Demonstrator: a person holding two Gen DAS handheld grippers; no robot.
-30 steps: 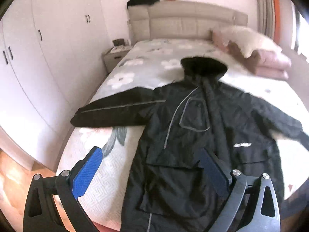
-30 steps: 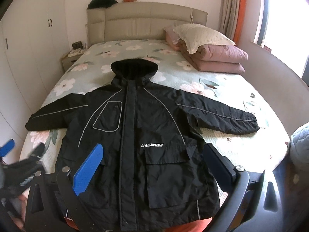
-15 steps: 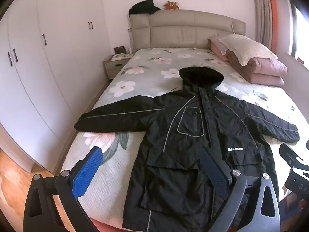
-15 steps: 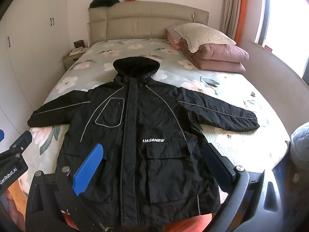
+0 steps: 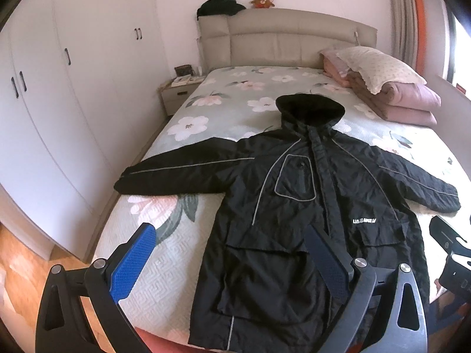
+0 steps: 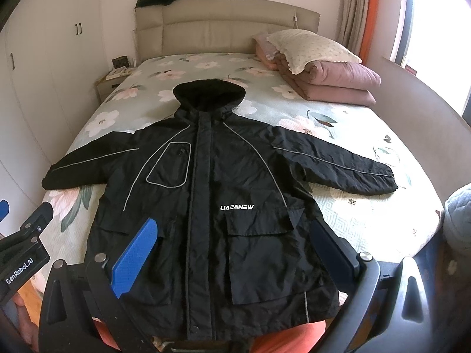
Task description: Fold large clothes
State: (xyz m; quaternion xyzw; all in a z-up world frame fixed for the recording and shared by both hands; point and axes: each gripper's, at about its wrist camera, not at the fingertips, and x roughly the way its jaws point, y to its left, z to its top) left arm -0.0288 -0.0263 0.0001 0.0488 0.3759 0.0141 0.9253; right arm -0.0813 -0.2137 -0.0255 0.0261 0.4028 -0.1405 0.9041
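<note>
A black hooded jacket (image 5: 300, 206) (image 6: 212, 194) lies face up and spread flat on the bed, hood toward the headboard and both sleeves stretched out sideways. My left gripper (image 5: 229, 247) is open and empty, above the bed's foot over the jacket's left hem side. My right gripper (image 6: 235, 241) is open and empty, above the jacket's lower front and pockets. Neither touches the jacket. The right gripper shows at the right edge of the left wrist view (image 5: 450, 253); the left gripper shows at the left edge of the right wrist view (image 6: 23, 244).
The bed (image 6: 368, 206) has a floral quilt. Folded pink bedding and a pillow (image 6: 318, 67) lie at its far right. White wardrobes (image 5: 59, 103) line the left wall, with a nightstand (image 5: 176, 94) by the headboard. Wooden floor (image 5: 17, 264) lies to the left.
Both wrist views have steadied and drawn back slightly, so the jacket sits more central. Both grippers stay open. The jacket has not moved.
</note>
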